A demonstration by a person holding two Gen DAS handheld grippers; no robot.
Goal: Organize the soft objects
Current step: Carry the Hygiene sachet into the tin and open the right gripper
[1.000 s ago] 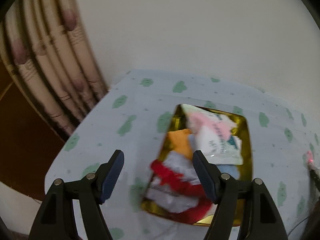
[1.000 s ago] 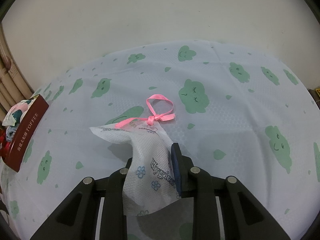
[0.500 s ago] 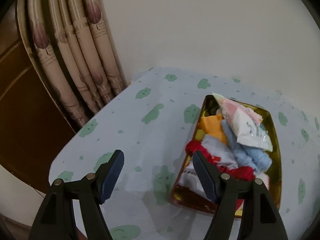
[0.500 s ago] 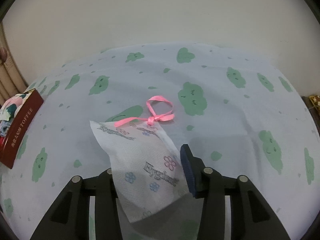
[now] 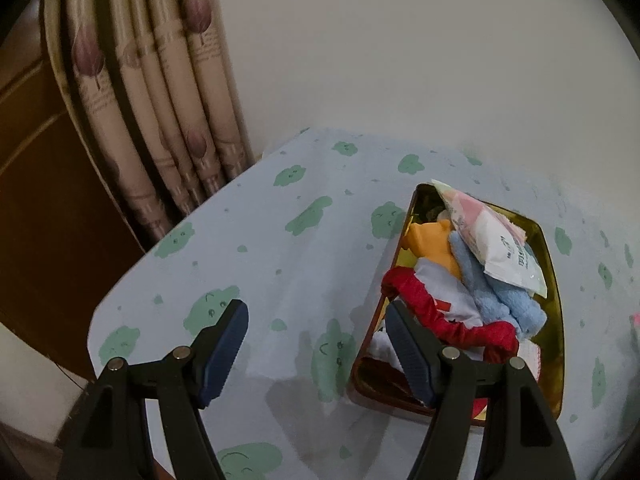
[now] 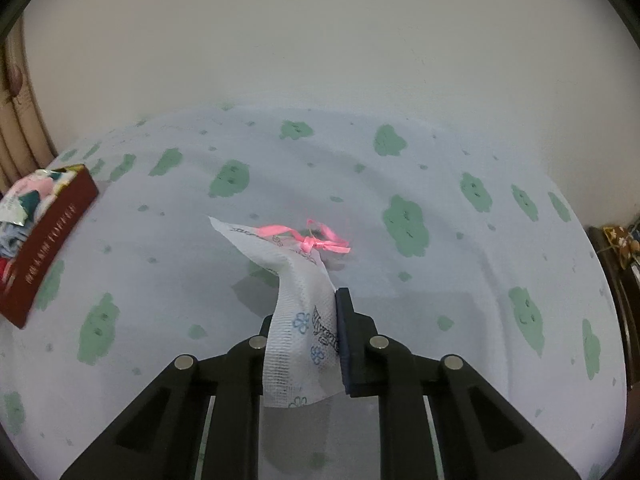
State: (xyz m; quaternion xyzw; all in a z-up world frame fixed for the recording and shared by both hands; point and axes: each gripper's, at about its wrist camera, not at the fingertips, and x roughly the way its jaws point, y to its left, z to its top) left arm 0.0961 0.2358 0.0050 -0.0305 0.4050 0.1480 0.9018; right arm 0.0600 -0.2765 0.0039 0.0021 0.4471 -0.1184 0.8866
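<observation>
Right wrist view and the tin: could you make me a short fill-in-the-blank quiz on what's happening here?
1. The right gripper is shut on a white mesh ____.
2. The ribbon tied to it is ____.
3. The left gripper has its jaws ____ and holds nothing.
4. The gold tin holds a hair scrunchie coloured ____.

Answers: pouch; pink; open; red
</observation>
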